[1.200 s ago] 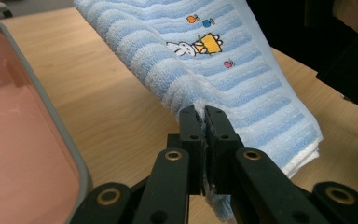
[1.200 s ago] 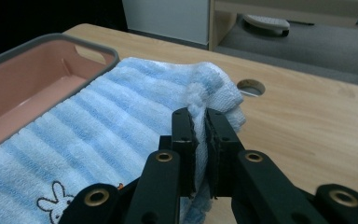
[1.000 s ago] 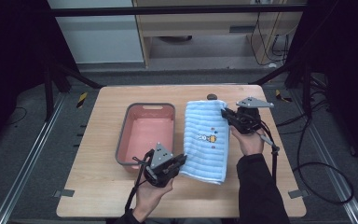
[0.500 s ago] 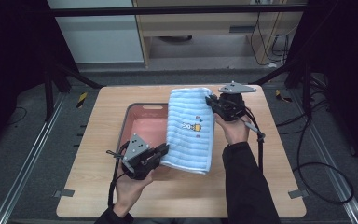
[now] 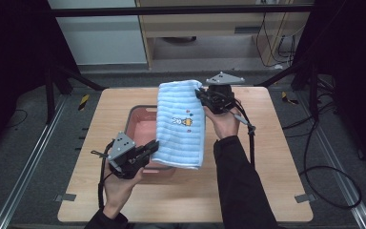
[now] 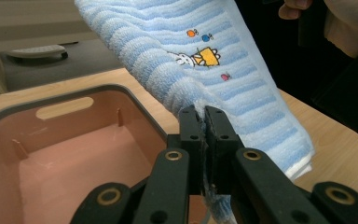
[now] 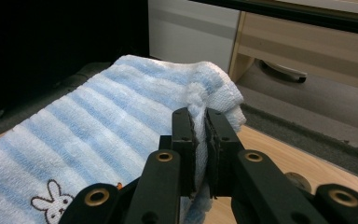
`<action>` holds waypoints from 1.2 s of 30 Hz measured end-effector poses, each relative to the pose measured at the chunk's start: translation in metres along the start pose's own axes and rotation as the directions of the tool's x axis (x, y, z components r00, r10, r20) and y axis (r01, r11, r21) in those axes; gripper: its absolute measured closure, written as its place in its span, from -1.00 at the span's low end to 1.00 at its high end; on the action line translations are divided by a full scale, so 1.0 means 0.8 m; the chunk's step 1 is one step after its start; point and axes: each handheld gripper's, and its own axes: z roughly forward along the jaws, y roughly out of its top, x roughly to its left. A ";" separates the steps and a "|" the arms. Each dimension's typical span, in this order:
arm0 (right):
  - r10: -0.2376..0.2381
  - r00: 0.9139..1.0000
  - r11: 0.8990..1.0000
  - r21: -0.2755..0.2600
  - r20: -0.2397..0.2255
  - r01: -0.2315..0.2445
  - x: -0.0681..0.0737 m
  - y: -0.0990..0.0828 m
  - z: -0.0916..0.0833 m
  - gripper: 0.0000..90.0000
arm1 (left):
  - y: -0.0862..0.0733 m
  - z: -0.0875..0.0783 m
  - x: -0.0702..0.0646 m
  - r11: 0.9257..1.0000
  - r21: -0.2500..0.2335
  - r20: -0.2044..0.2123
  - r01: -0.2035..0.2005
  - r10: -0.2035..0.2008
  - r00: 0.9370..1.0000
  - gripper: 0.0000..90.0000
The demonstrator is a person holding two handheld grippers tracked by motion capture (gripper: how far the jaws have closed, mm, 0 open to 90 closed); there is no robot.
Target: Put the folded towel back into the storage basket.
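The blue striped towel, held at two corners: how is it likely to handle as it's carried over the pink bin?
Probably floppy: the towel sags between the left gripper and right gripper. Likely light, since pinches at two corners hold it. Its free edge may drag on the bin.

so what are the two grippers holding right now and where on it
Both hold the blue striped towel. The left gripper is shut on its near edge by the pink bin; the right gripper is shut on the bunched far corner.
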 end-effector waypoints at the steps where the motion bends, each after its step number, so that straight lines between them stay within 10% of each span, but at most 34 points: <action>1: -0.006 1.000 1.000 0.000 0.000 0.006 0.003 0.002 0.003 0.86 | 0.001 -0.002 0.003 1.000 -0.001 -0.007 0.000 0.000 1.000 0.91; 36: -0.034 0.996 0.999 0.039 -0.088 0.037 0.054 0.014 0.117 0.86 | -0.026 -0.016 0.088 0.996 0.033 -0.126 0.082 -0.078 0.989 0.91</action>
